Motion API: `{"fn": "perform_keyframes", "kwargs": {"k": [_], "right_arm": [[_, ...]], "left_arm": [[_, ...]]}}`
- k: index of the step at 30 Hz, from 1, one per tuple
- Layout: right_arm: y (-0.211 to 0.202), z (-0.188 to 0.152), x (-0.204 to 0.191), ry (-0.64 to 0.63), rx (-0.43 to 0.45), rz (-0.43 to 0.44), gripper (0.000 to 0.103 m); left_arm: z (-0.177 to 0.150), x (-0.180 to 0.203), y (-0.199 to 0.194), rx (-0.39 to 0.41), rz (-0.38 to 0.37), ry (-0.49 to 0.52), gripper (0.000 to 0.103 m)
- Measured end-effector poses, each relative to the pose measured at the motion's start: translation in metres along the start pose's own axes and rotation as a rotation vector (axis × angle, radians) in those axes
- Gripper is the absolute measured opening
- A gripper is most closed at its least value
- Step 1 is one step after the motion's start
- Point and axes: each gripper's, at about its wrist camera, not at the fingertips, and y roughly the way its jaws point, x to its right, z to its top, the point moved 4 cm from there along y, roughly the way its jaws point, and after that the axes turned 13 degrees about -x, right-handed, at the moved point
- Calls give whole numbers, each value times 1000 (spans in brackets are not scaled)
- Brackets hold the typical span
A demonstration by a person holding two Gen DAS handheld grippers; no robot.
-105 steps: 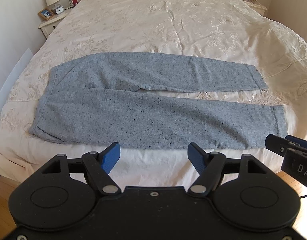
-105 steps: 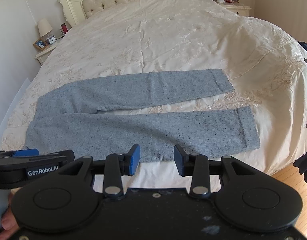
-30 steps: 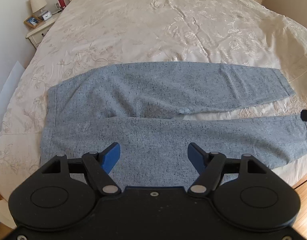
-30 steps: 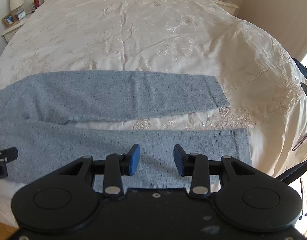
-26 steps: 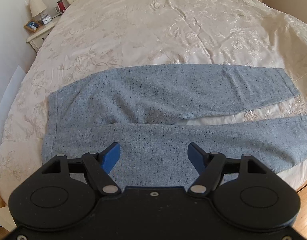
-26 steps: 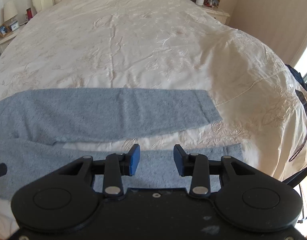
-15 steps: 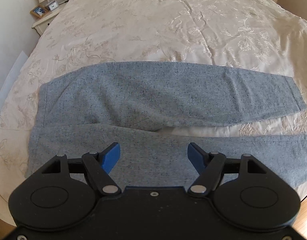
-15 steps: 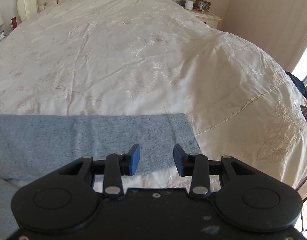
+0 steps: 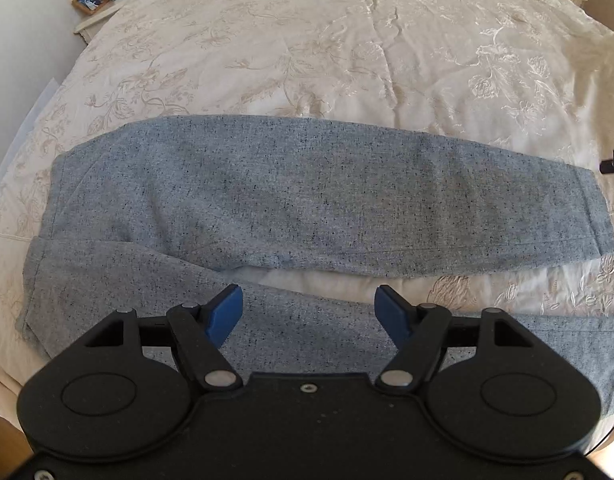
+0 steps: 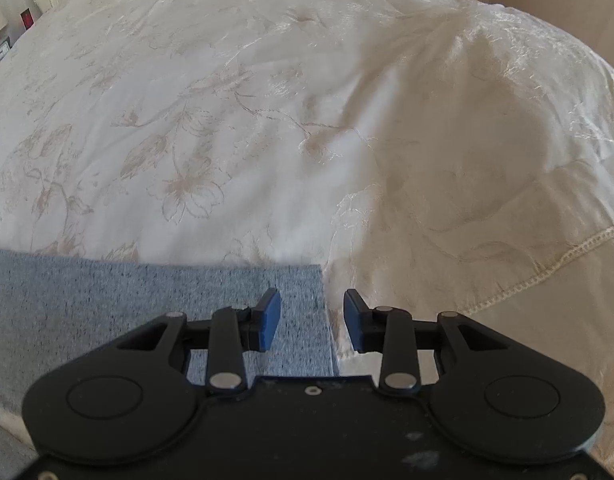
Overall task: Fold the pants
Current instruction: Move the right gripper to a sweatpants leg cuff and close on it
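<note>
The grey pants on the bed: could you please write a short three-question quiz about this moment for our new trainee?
1. True or false: the grey pants lie spread flat on the cream bedspread, both legs apart.
2. Which part of the pants lies between the fingers of the right gripper? A) waistband B) the cuff edge of a leg C) the crotch
3. Fill in: the left gripper is ____, with no cloth pinched.

Key: 1 true; 2 B, its jaws have just been closing, the pads not yet pressing on the cuff; 3 open.

Speckled matt knit pants lie on a glossy embroidered satin bedspread.
</note>
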Motion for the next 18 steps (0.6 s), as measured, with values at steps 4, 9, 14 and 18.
{"fn": "perform_keyframes", "kwargs": {"k": [4,9,14,18], "right_arm": [[29,20,9,0,-47,69,36],[69,22,15,-40,-150,122,37],[75,17,24,11,-171,274,39],[71,15,26,2,-163,247,18]], "left_arm": [[1,7,8,-30,20,-14,74],[3,16,15,-52,55,-3,74],[8,25,23,-71,68,11,74],[14,34,27,-73,67,27,74]]}}
